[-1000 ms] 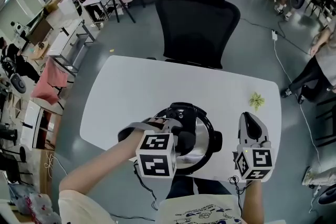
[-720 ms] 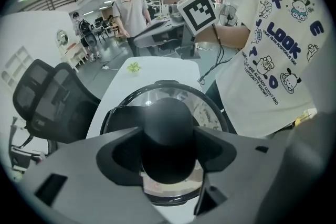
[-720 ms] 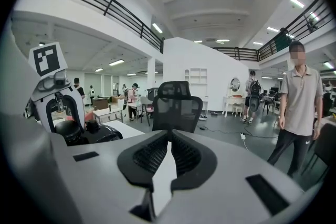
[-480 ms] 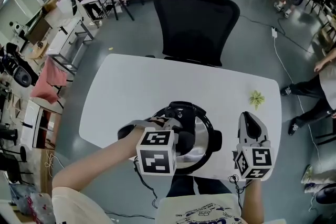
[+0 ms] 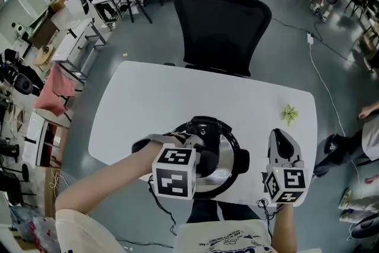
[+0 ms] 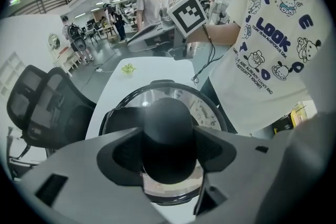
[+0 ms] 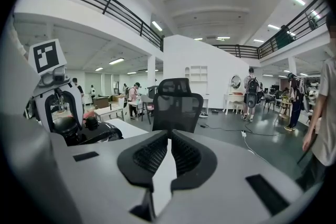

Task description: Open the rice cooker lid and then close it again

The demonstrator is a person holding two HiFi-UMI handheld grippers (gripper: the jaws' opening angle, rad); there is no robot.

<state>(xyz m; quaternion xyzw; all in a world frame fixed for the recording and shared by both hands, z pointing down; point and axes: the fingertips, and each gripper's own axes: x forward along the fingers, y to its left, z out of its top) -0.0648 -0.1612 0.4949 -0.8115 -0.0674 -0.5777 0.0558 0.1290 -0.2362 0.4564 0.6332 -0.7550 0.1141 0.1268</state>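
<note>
Left gripper point(image 6: 169, 145) just closing, clamping round black lid knob point(image 6: 168, 118); right gripper point(image 7: 169, 145) pinched together, empty.
"LOOK" on white T-shirt point(image 6: 273, 44), left gripper view only.

Counted on the white tabletop point(image 5: 177, 98): one rice cooker point(image 5: 230, 158) with one black lid knob point(image 6: 168, 128), one small green object point(image 5: 289, 112), plus one black office chair point(image 5: 222, 21) behind and two grippers, left gripper point(image 6: 169, 157) and right gripper point(image 5: 280, 137).

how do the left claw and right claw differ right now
The left claw has just been closing and grips the lid knob; the right claw is shut on nothing. The left points steeply down over the rice cooker; the right points nearly level beside it. Both carry marker cubes.
</note>
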